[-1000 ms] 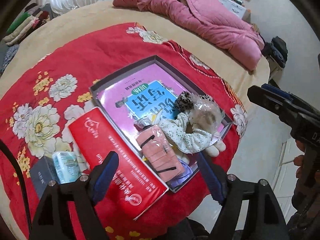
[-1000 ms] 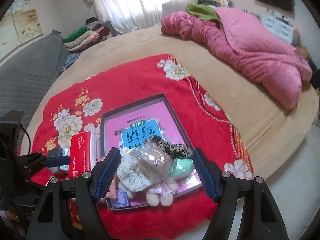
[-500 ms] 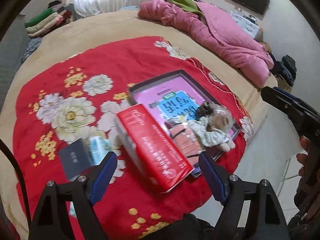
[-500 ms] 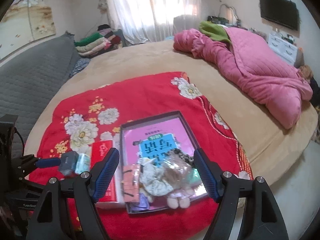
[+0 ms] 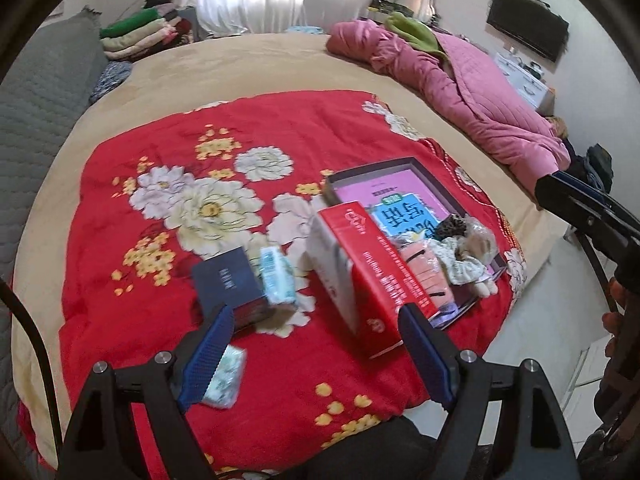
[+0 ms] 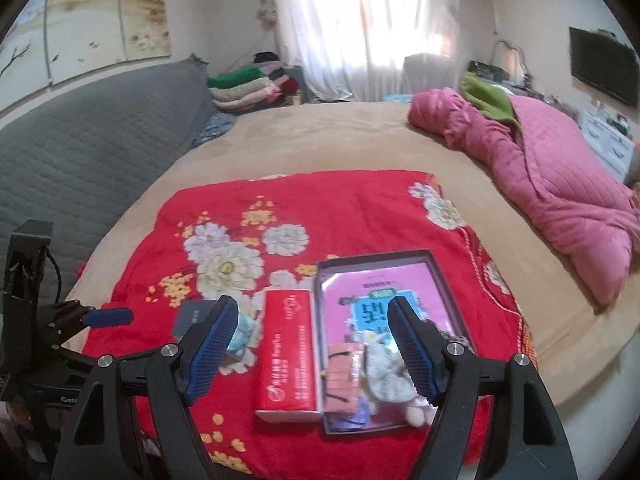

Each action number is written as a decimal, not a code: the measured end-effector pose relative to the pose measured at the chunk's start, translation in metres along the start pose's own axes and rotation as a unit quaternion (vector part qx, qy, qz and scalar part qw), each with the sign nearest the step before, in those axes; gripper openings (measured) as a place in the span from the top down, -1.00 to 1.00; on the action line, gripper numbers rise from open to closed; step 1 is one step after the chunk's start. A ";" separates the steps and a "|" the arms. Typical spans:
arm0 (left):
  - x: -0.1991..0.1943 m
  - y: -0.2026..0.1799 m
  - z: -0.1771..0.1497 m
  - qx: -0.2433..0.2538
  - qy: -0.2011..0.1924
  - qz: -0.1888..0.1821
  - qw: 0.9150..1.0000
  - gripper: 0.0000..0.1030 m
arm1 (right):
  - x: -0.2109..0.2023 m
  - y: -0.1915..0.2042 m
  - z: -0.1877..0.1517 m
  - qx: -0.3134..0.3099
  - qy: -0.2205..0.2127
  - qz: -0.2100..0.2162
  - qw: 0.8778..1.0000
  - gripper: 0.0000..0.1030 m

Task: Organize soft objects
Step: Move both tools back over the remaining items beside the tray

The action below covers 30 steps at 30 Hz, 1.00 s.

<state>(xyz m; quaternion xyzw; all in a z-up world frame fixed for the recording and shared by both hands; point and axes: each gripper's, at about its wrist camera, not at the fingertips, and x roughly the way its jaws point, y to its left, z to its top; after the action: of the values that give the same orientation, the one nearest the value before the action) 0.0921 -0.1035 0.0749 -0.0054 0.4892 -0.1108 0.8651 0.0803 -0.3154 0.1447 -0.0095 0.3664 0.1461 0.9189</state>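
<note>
A: Big round bed [image 6: 320, 140], red floral quilt [image 5: 240, 152] spread across it, dark shallow tray [image 6: 436, 264] lying near the quilt's front edge.

B: And in the tray?

A: Soft things heaped at its near end — pink banded pouch [image 6: 343, 376], floral scrunchie [image 6: 384, 364], a plush toy's feet [image 6: 416, 414] poking over the rim. Far half bare, just the pink printed bottom. Red box [image 6: 286, 350] pressed against the tray's left wall; navy box [image 5: 226, 280] and teal tissue pack [image 5: 276, 276] left of that, outside. Another small pack [image 5: 226, 376] under the left gripper [image 5: 316, 356].

B: Grippers?

A: Both spread wide, nothing between the pads. Right gripper [image 6: 312, 348] hanging above the red box and tray.

B: Best approach?

A: Probably take the loose tissue pack next. Come straight down, pads across its narrow sides, squeeze lightly — likely to crumple otherwise. Set down in the tray's bare far half.

B: Which way does it lie?

A: In the left view, long axis running away from the camera, tilted slightly left, roughly parallel to the red box.
</note>
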 end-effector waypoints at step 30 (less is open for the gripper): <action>0.029 0.107 -0.080 -0.091 0.058 0.028 0.994 -0.63 | 0.106 0.118 -0.055 -0.130 0.113 0.052 0.984 -0.52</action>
<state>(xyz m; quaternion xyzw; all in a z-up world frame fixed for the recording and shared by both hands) 0.0590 0.0035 -0.0039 -0.0633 0.5467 -0.0414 0.8339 0.0839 -0.1818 0.0435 -0.1258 0.4456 0.2378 0.8538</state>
